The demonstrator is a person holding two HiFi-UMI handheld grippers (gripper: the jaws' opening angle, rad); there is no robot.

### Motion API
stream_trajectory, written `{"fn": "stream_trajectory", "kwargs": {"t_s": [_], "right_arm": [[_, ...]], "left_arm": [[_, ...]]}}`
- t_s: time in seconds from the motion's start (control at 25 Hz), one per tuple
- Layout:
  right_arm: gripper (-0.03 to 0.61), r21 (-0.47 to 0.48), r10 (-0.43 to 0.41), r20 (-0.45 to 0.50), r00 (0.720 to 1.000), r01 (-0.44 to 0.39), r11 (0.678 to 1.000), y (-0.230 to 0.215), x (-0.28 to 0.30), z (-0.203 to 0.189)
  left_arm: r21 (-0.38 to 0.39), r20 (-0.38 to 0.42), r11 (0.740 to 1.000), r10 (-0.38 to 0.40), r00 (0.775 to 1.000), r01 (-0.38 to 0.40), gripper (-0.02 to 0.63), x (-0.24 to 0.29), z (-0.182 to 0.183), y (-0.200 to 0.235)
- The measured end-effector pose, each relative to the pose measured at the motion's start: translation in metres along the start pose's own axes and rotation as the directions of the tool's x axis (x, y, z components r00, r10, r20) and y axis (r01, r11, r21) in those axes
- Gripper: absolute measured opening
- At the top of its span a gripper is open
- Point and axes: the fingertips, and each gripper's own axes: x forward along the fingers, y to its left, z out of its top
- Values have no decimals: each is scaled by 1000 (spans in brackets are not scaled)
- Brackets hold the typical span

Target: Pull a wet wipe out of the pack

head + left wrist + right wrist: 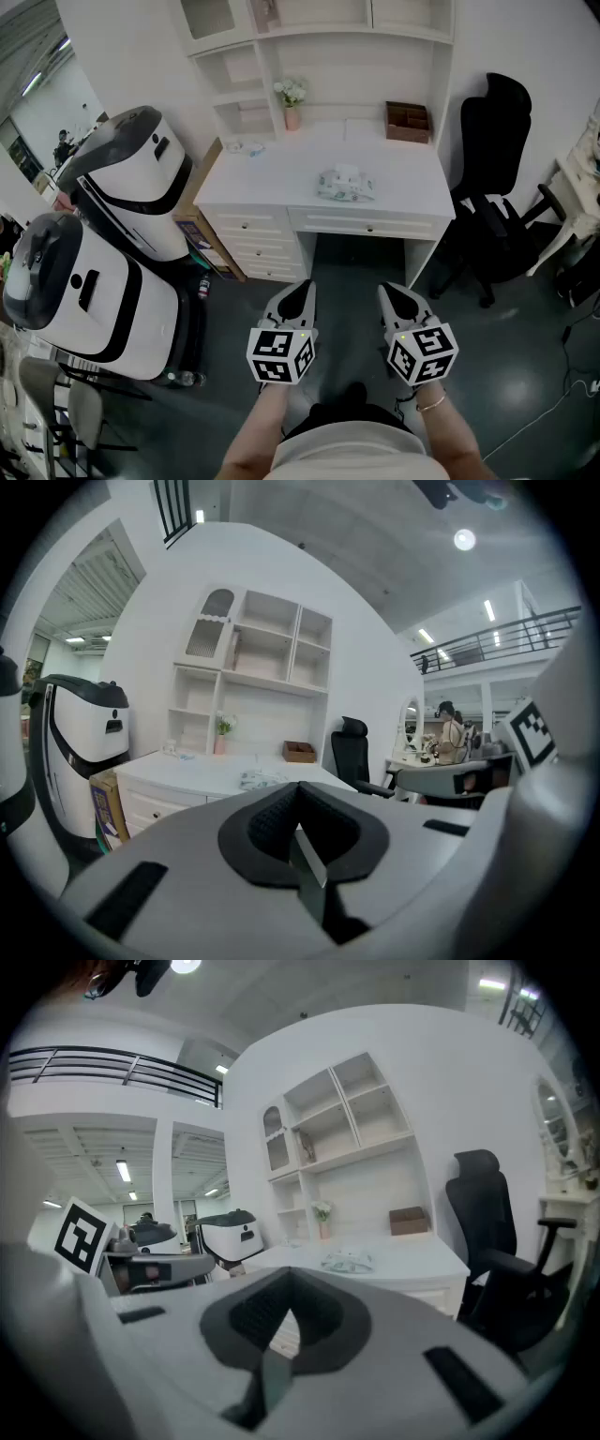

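Note:
The wet wipe pack point(345, 184) lies on the white desk point(281, 178), a pale patterned packet with a wipe poking up from its top. It shows small and far off in the left gripper view point(258, 779) and the right gripper view point(347, 1261). Both grippers are held side by side near my body, over the dark floor in front of the desk, well short of the pack. My left gripper point(302, 291) point(298, 794) has its jaws together with nothing held. My right gripper point(396, 294) point(284, 1286) is likewise shut and empty.
A black office chair point(492, 178) stands right of the desk. Two large white-and-black machines point(131, 178) point(75, 291) stand at the left. On the desk's back are a brown box point(408, 122) and a pink vase with flowers point(292, 105), under a shelf unit.

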Motion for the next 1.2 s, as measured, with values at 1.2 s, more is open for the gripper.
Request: {"fn": "stream_trajectory", "kwargs": {"t_s": [1.2], "right_arm": [[89, 19, 120, -13, 993, -120, 993, -78, 71, 25]], "left_arm": [[-7, -39, 996, 92, 995, -92, -6, 110, 2, 11]]}}
